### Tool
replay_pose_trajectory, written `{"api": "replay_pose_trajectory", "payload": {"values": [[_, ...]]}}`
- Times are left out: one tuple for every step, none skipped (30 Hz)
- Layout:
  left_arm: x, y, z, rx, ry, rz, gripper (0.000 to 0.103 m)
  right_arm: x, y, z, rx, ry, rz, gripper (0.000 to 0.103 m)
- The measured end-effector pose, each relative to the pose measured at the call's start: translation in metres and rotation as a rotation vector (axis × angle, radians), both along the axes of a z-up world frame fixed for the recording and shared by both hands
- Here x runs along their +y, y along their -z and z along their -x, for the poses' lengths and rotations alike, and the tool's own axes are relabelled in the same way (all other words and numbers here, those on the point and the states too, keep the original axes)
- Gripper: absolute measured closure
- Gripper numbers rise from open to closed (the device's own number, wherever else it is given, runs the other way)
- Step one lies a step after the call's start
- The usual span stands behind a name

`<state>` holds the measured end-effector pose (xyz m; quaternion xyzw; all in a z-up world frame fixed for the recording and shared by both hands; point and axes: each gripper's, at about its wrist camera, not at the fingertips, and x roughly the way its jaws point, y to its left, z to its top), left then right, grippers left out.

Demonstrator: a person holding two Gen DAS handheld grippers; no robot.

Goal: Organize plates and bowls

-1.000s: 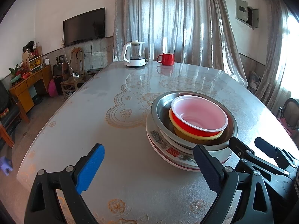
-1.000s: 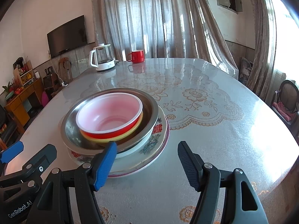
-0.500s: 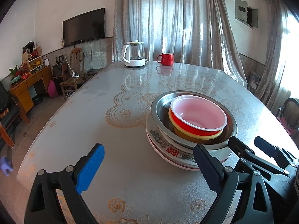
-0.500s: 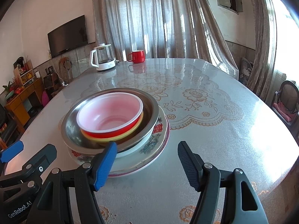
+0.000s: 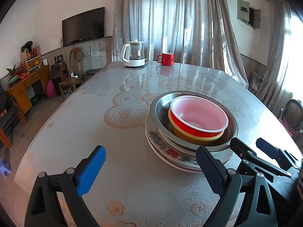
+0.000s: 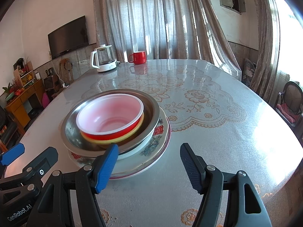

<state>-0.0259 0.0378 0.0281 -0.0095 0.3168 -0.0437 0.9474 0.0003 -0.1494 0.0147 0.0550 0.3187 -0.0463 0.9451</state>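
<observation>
A stack stands on the table: a red bowl with a white inside (image 5: 198, 116) (image 6: 110, 116) sits in a yellow bowl (image 5: 197, 138) (image 6: 121, 138), inside a steel basin (image 5: 161, 111) (image 6: 151, 111), on patterned plates (image 5: 162, 143) (image 6: 157, 141). My left gripper (image 5: 149, 170) is open and empty, low over the table just left of the stack's near side. My right gripper (image 6: 148, 165) is open and empty at the stack's near right edge. Each gripper shows in the other's view, the right one (image 5: 265, 151) and the left one (image 6: 28, 155).
A white electric kettle (image 5: 133, 54) (image 6: 103, 59) and a red mug (image 5: 166, 58) (image 6: 138, 57) stand at the table's far end. Chairs (image 6: 289, 102) stand at the right, a wooden cabinet (image 5: 24, 87) at the left. The table has a floral cloth (image 6: 198, 98).
</observation>
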Motion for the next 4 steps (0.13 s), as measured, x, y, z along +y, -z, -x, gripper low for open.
{"api": "replay_pose_trajectory", "payload": {"values": [[0.0001, 0.0002, 0.0000, -0.001, 0.002, 0.001, 0.007, -0.0007, -0.0007, 0.0008, -0.001, 0.000, -0.001, 0.034], [-0.0004, 0.0008, 0.0002, -0.001, 0.005, 0.002, 0.007, -0.0012, -0.0010, 0.0008, -0.001, 0.000, -0.001, 0.034], [-0.0007, 0.0013, -0.0001, 0.001, 0.009, 0.000, 0.007, -0.0009, -0.0008, 0.0009, -0.001, 0.000, 0.000, 0.034], [-0.0010, 0.0020, -0.0008, 0.003, 0.012, -0.005, 0.007, -0.0010, -0.0009, 0.0008, -0.001, -0.002, 0.001, 0.034]]}}
